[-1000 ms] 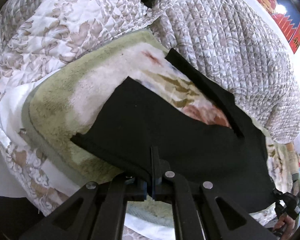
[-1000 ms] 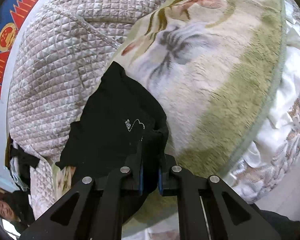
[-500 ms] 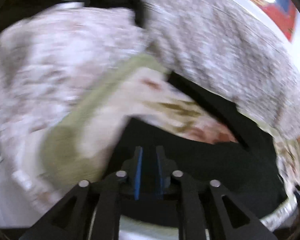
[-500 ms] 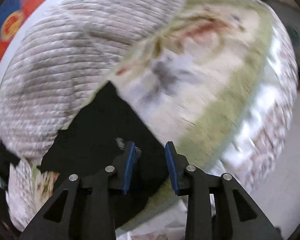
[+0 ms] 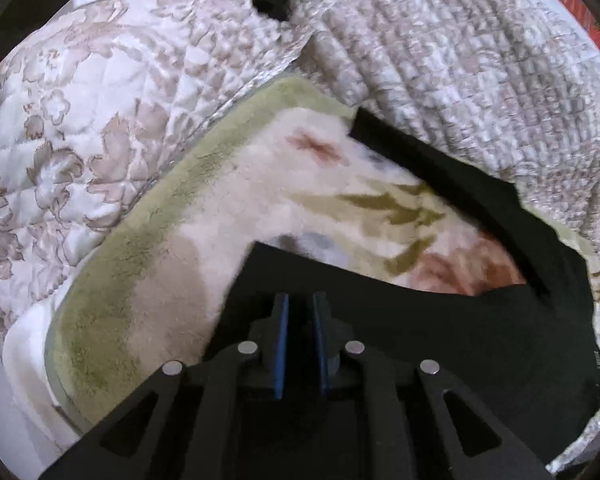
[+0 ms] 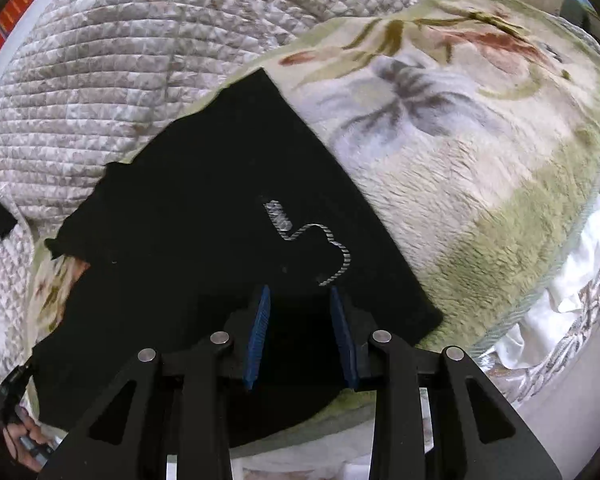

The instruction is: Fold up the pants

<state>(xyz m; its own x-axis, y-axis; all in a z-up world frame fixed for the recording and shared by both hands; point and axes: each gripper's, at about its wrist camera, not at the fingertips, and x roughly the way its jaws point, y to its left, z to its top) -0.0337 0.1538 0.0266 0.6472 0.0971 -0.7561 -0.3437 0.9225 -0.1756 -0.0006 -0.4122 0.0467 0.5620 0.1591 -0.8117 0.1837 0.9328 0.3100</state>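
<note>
Lying on a big soft bed, the fuzzy blanket has a green edge and faded flowers, and a bumpy quilt sits along its far edge. The black pants are spread flat on the blanket near its front edge, with the two legs apart like a V. The cloth looks thin and floppy. A little silver squiggle is stitched on it. The left gripper and the right gripper hover over the pants with jaws apart, holding nothing. I think the pants are laid out and no fold is made yet. Next, each gripper needs to pinch an edge.
</note>
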